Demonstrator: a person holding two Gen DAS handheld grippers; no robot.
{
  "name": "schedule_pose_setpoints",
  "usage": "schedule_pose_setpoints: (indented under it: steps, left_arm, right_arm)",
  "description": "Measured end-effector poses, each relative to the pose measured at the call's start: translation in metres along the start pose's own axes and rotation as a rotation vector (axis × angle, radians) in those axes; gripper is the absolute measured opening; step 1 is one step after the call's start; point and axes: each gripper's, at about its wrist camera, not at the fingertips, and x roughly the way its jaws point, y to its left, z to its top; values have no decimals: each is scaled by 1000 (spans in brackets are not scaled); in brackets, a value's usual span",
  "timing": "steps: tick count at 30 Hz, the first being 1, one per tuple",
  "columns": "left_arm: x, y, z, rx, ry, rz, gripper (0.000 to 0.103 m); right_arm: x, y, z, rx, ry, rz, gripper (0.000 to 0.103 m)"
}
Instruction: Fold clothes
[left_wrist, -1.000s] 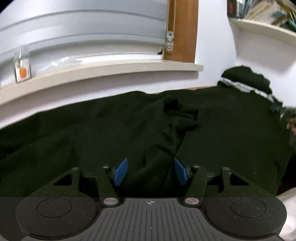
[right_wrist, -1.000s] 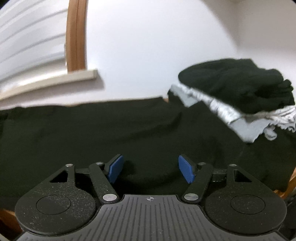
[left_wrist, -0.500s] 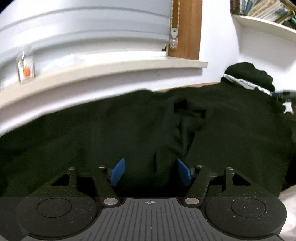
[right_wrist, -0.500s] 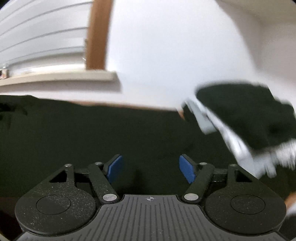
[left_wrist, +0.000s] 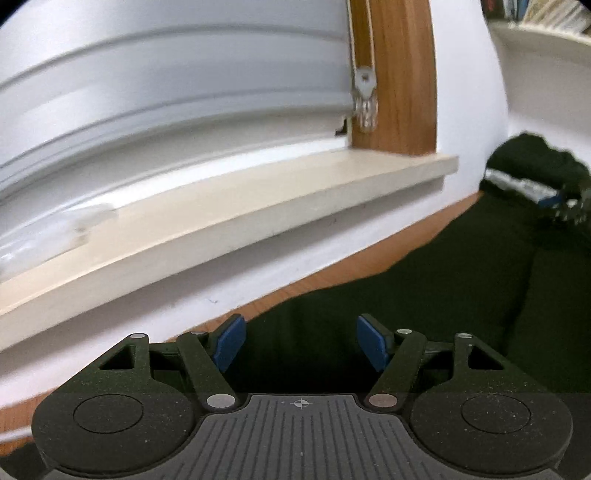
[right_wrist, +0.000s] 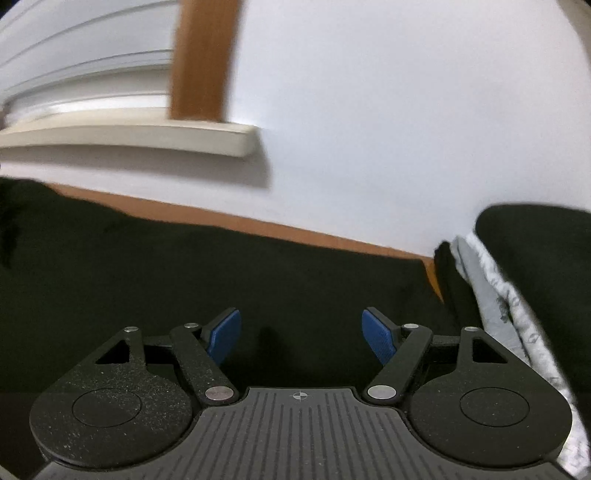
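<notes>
A black garment (left_wrist: 406, 302) lies spread over a wooden table (left_wrist: 332, 273). My left gripper (left_wrist: 300, 332) is open above its far left edge, close to the wall, and nothing sits between the blue pads (left_wrist: 231, 341). In the right wrist view the same black garment (right_wrist: 184, 266) fills the lower half. My right gripper (right_wrist: 301, 328) hangs open over its flat cloth, short of the far hem, and holds nothing. Both views are blurred by motion.
A cream window sill (left_wrist: 258, 206) and a wooden window frame (left_wrist: 399, 74) stand just behind the table. A pile of folded clothes (right_wrist: 535, 258), black on top of a grey-white piece (right_wrist: 491, 291), sits at the right. A strip of bare table edge (right_wrist: 295, 227) runs along the wall.
Both grippers have swept across the garment toward the wall. The bunched fold that ran between the left fingers is gone from between them, and those jaws stand wider. The clothes pile has slid to the right edge.
</notes>
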Motion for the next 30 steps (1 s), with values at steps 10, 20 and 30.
schedule_pose_setpoints:
  steps: [10, 20, 30]
  left_arm:
    - [39, 27, 3, -29, 32, -61, 70]
    - [52, 43, -9, -117, 34, -147, 65]
    - [39, 49, -14, -157, -58, -143, 5]
  right_arm:
    - [50, -29, 23, 74, 35, -3, 76]
    - [81, -19, 22, 20, 19, 117, 78]
    - [82, -26, 21, 58, 28, 134, 81]
